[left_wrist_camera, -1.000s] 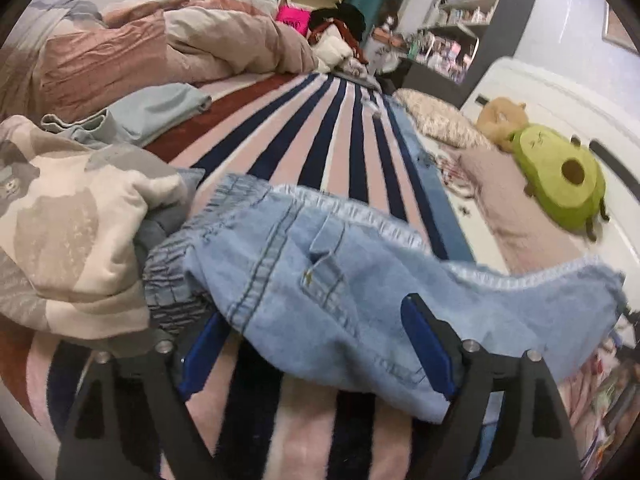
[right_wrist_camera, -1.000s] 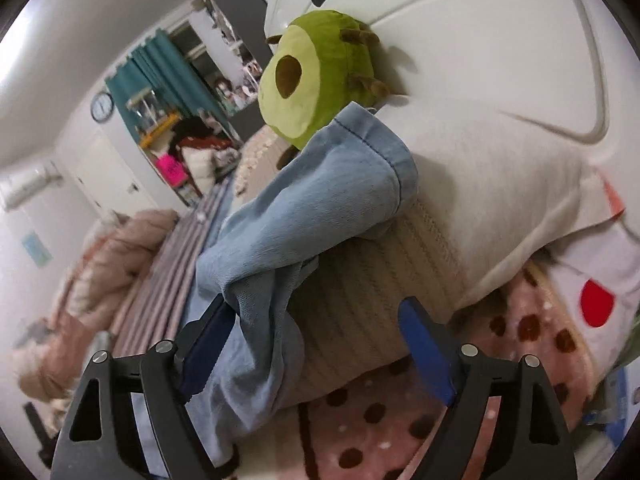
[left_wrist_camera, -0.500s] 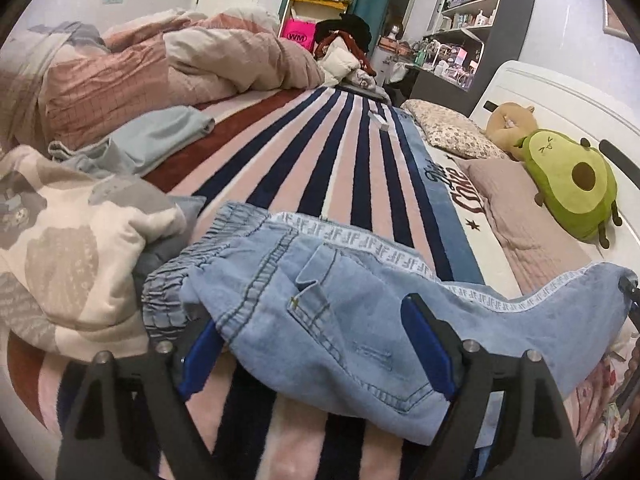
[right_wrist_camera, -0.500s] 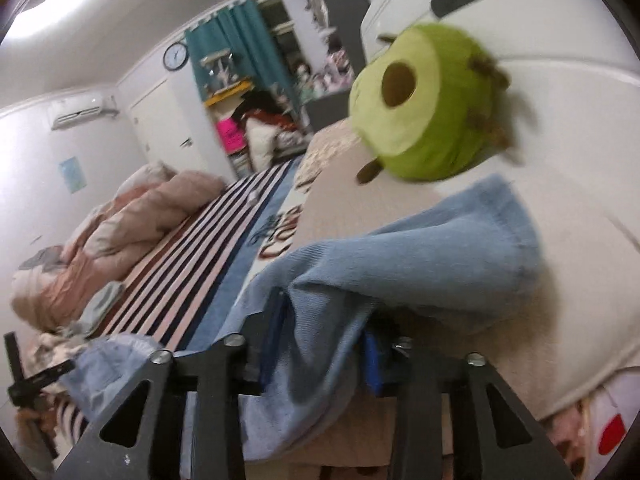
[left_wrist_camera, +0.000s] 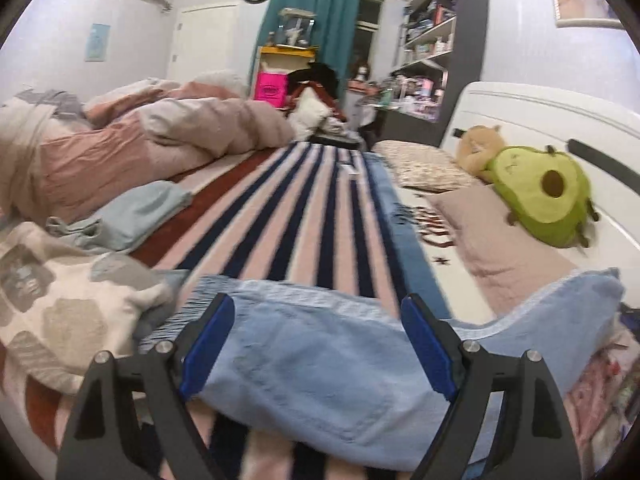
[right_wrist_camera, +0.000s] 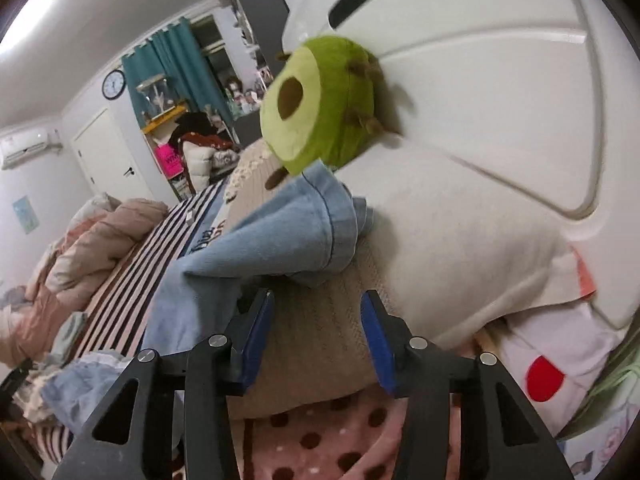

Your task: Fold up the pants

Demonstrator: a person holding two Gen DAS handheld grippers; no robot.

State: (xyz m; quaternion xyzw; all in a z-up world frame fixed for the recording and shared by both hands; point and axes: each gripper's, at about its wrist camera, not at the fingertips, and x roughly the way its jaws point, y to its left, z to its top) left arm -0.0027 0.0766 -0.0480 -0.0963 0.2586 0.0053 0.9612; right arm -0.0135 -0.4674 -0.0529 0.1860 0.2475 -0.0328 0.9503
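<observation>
— What is changing nearest the camera?

— The right gripper [right_wrist_camera: 318, 296] was clamping the leg of the pants [right_wrist_camera: 280, 236] half a second ago. Now its jaws have just been opening and are standing narrowly parted with no denim between them. The leg is draping just past the left fingertip, over a beige pillow [right_wrist_camera: 320, 332] and below the avocado plush [right_wrist_camera: 320, 112].

— And the left gripper [left_wrist_camera: 316, 304]?

— It is staying wide. Both blue pads are showing over the waist end of the pants [left_wrist_camera: 320, 360], which is lying on the striped blanket [left_wrist_camera: 304, 216]. More of the far wall is coming into view than before.

— Any writing?

— The blanket's lettering is blurring out. The far pink bag [left_wrist_camera: 272, 87] is carrying dark print, too small to read.
</observation>
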